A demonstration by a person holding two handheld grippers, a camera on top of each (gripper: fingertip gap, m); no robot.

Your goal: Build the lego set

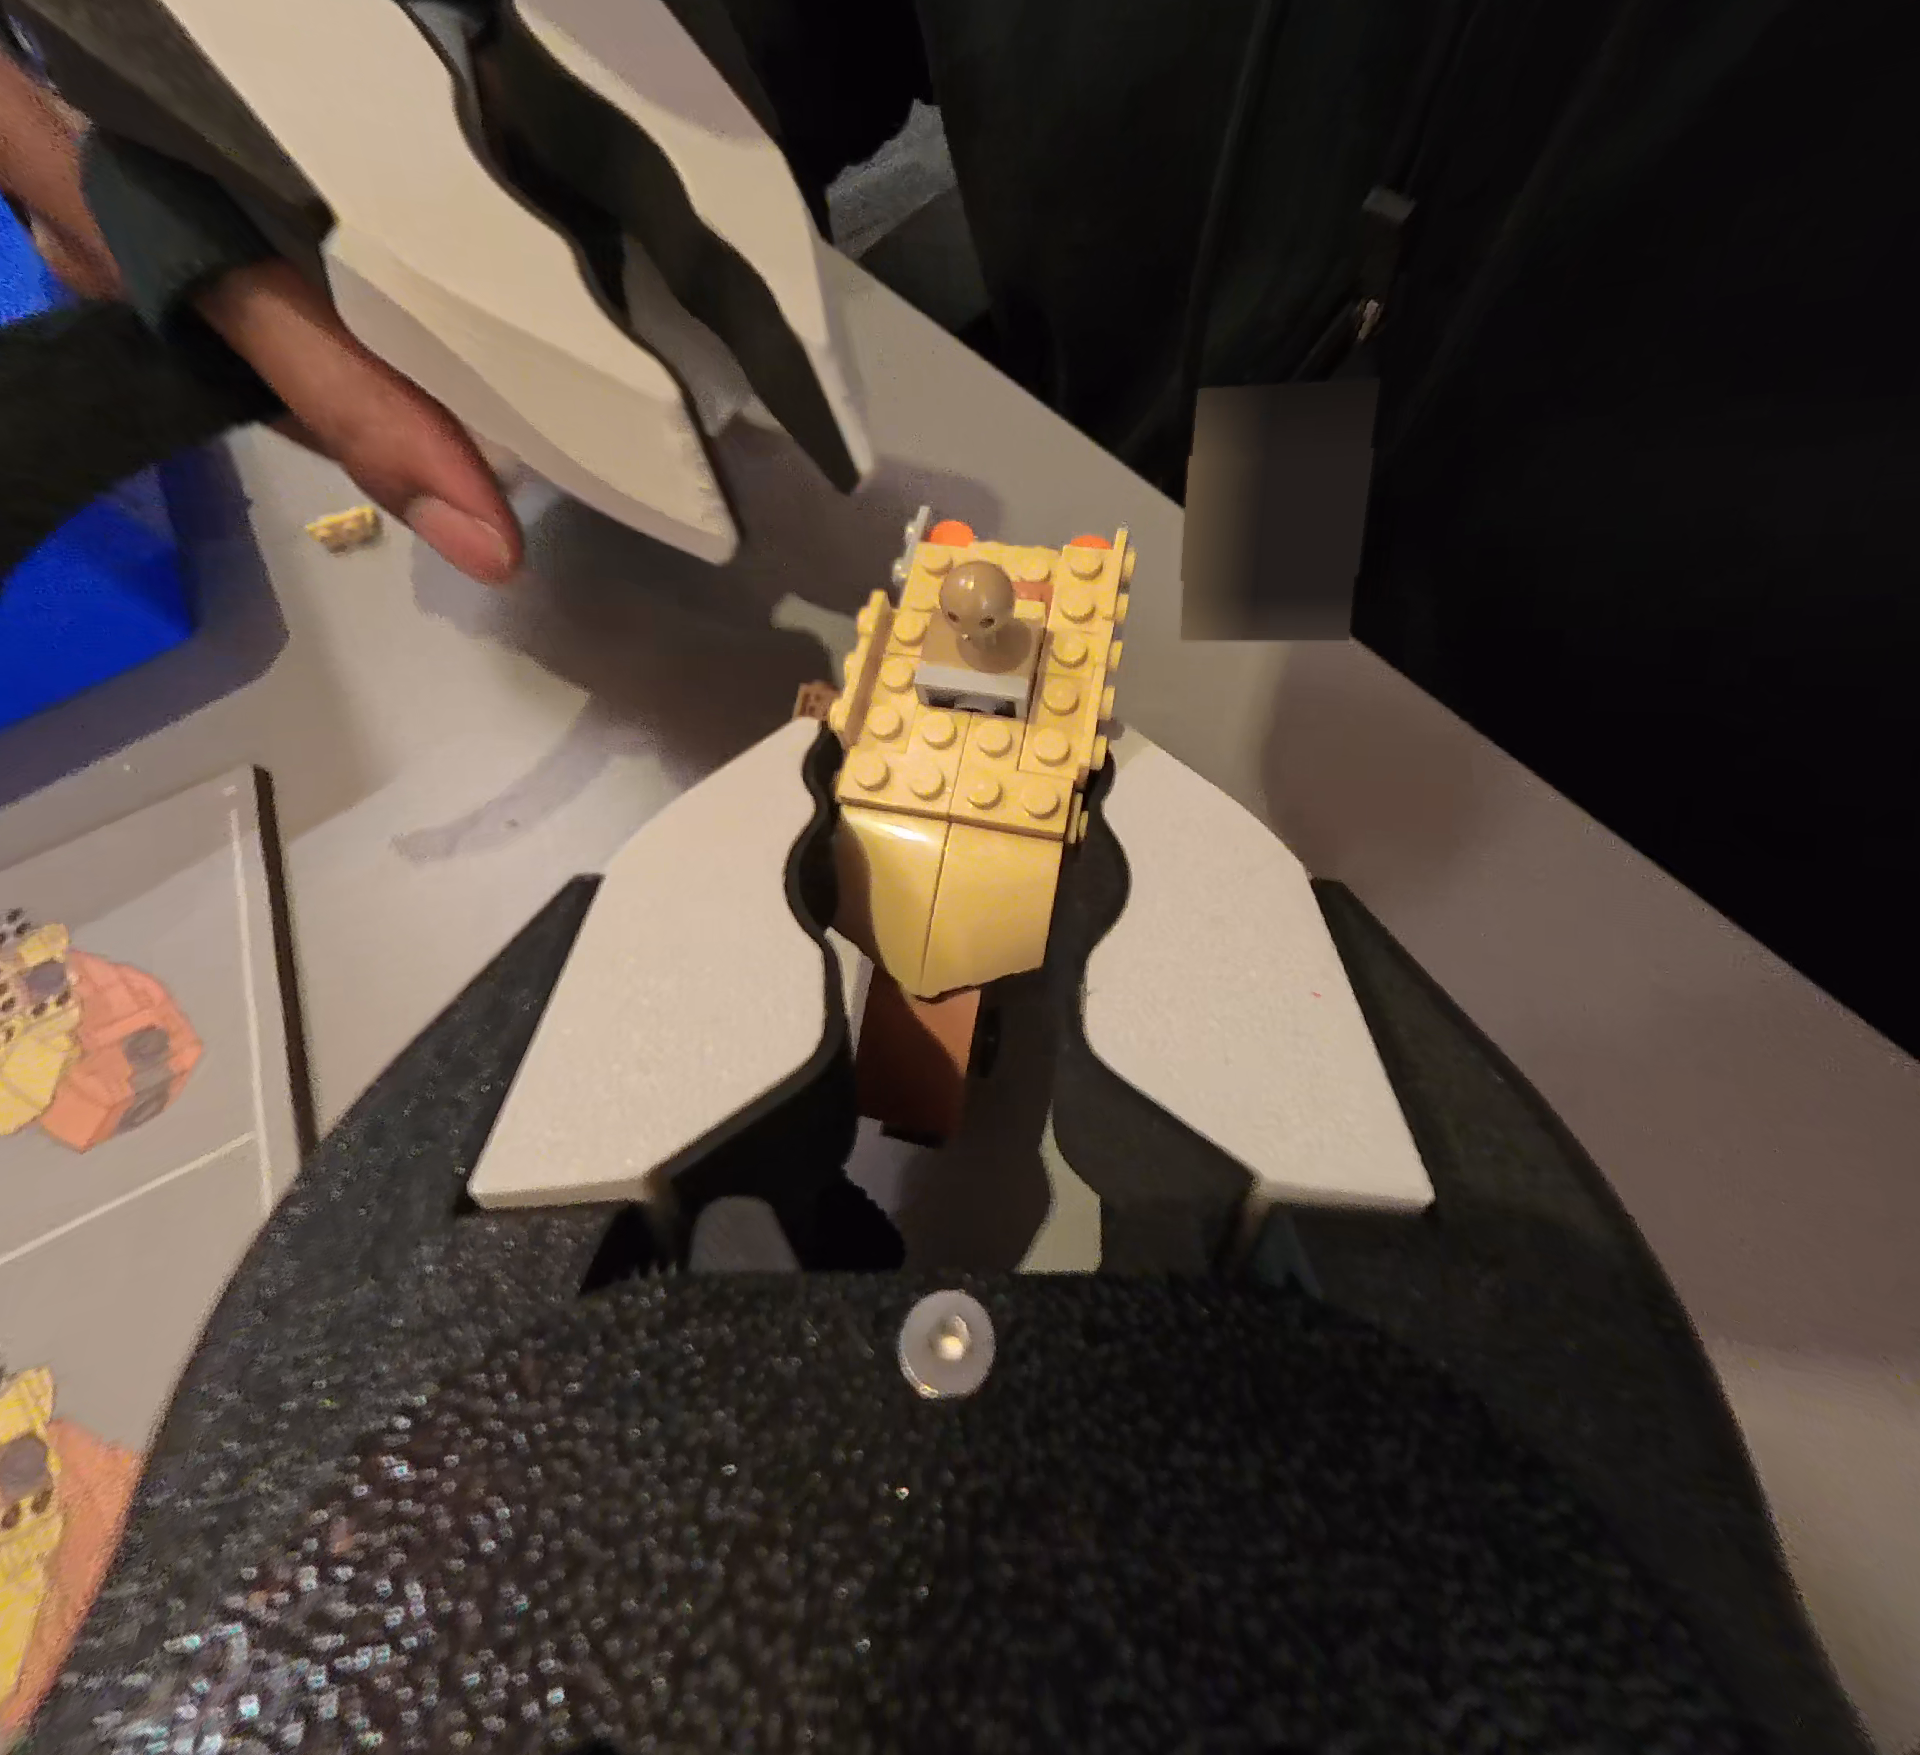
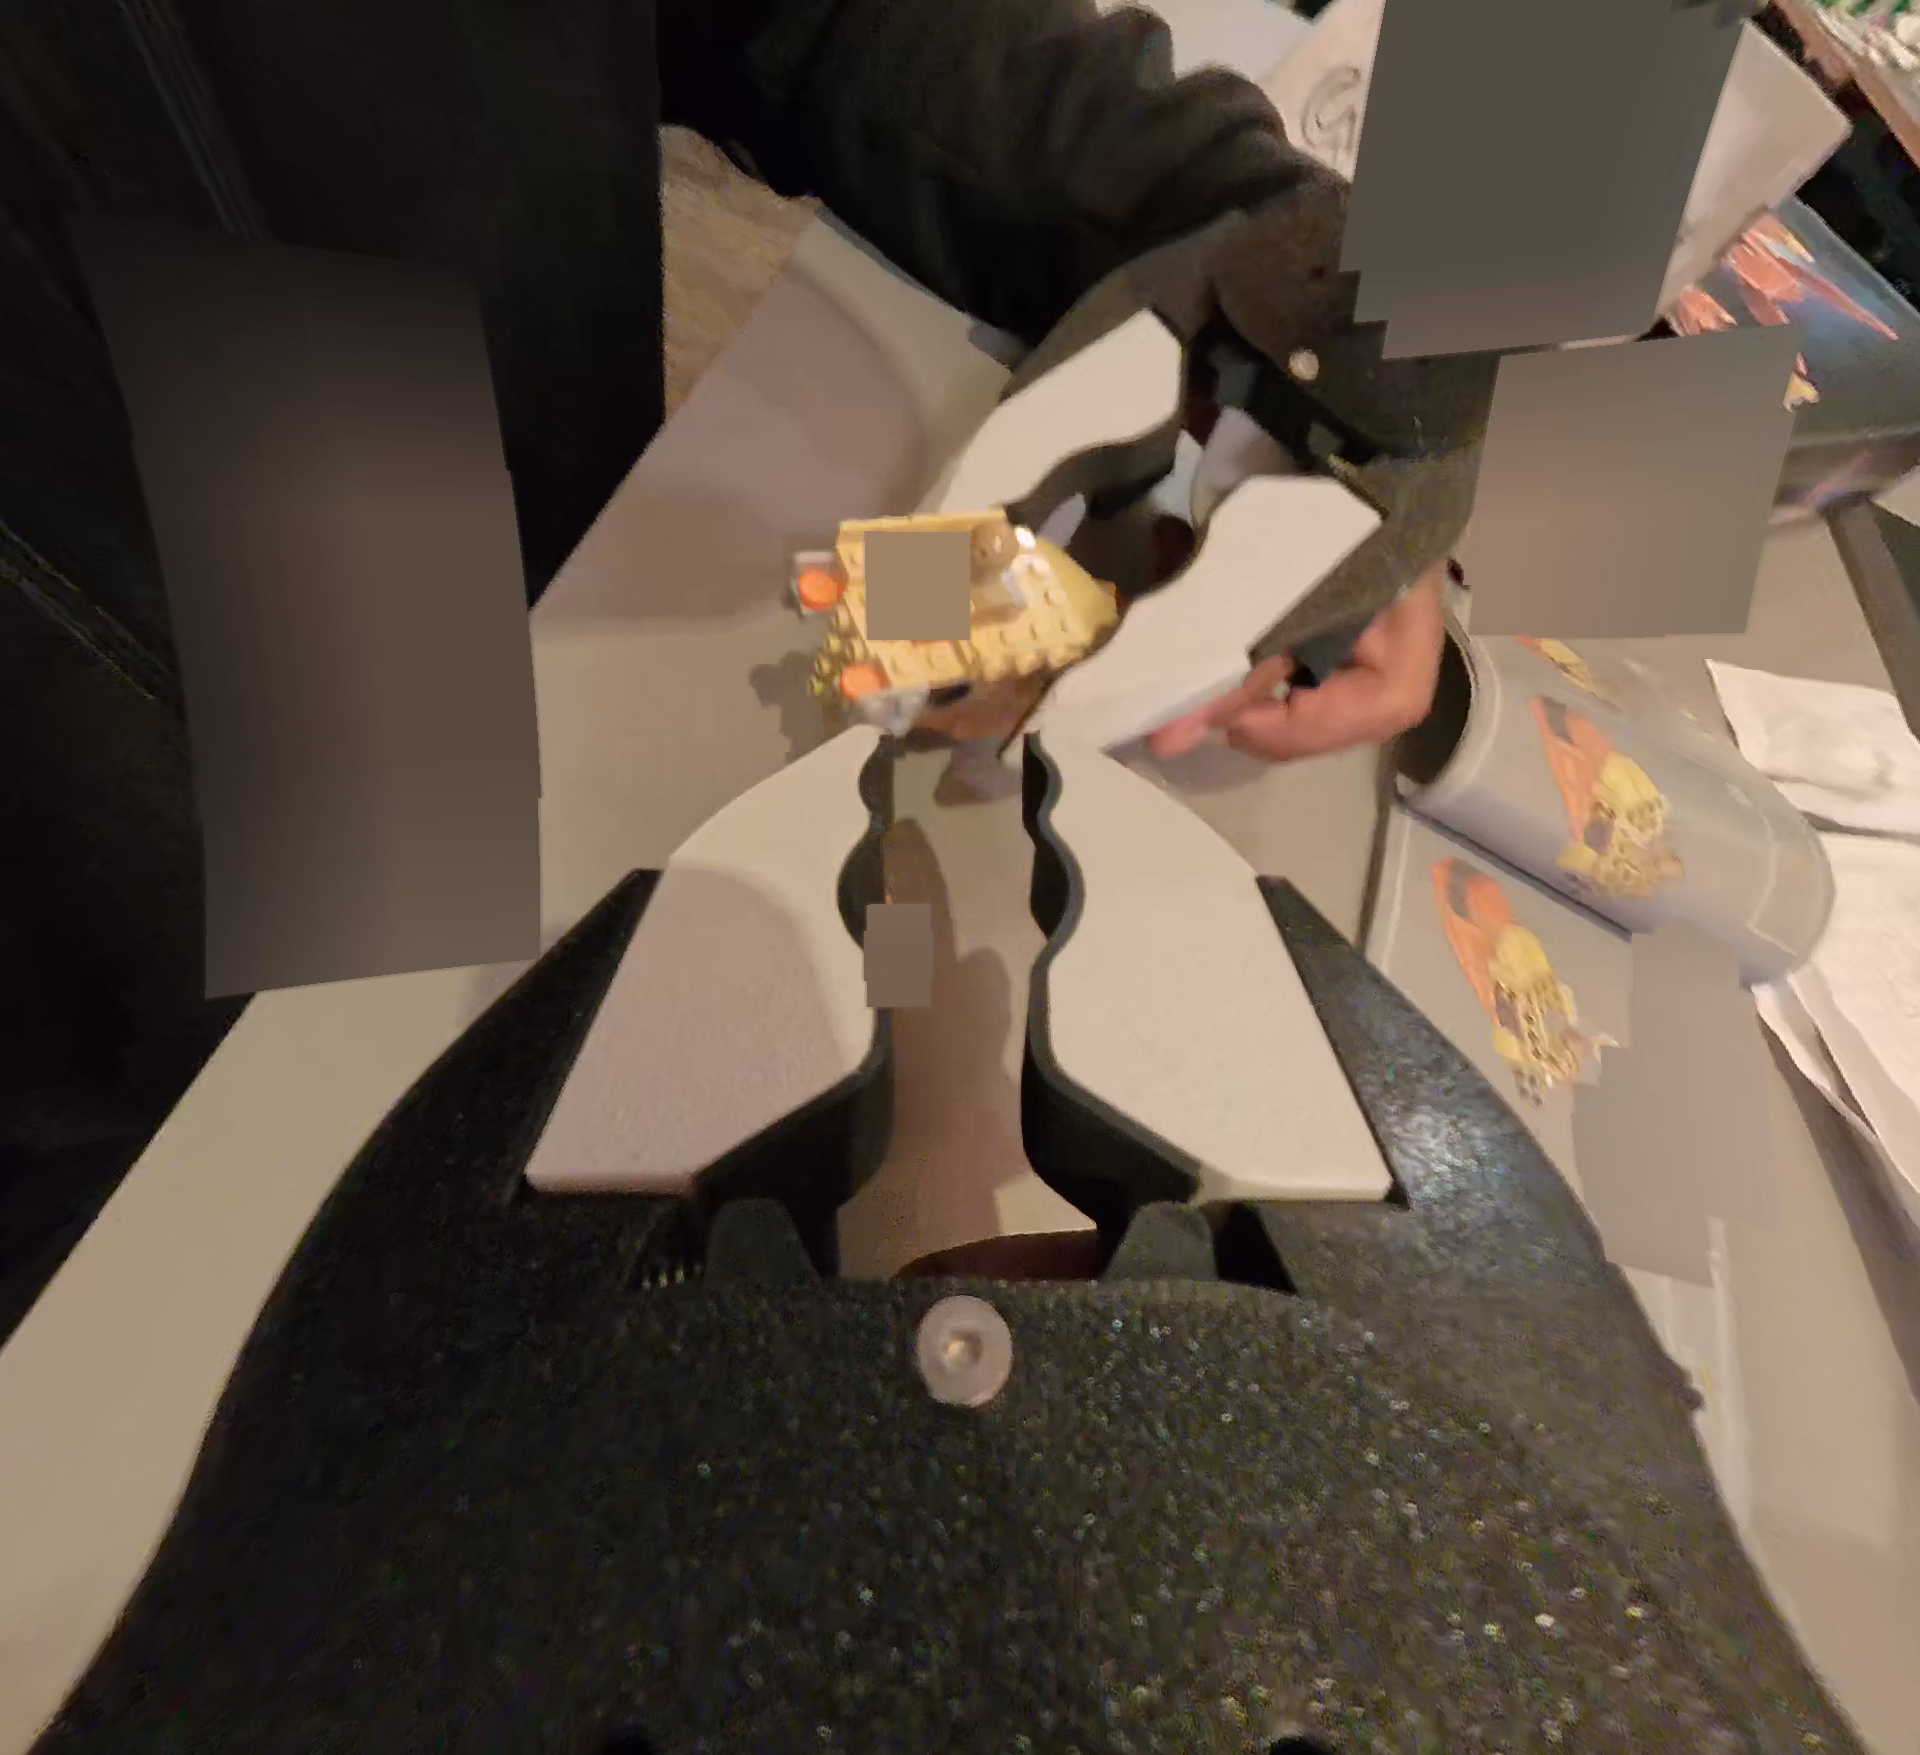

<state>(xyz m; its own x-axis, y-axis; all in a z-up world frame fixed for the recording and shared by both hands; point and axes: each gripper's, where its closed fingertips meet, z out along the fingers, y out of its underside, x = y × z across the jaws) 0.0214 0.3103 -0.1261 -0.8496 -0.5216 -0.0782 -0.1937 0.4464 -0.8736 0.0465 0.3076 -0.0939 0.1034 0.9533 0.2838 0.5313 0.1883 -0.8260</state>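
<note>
Left claw [image 1: 961,770] clamped tan lego model [image 1: 982,718] by its curved lower half, held above counter [image 1: 644,729], studs up. Right claw [image 2: 951,770] sat just short of model, parted, seemingly empty; view blurred. Step in hand: mid-build, model braced for next piece. Next move called for fetching brick; small tan one [image 1: 343,529] lay near blue bin [image 1: 94,583]. Instruction booklet [image 1: 135,1030] lay left. Right claw crowded approach over studs.
</note>
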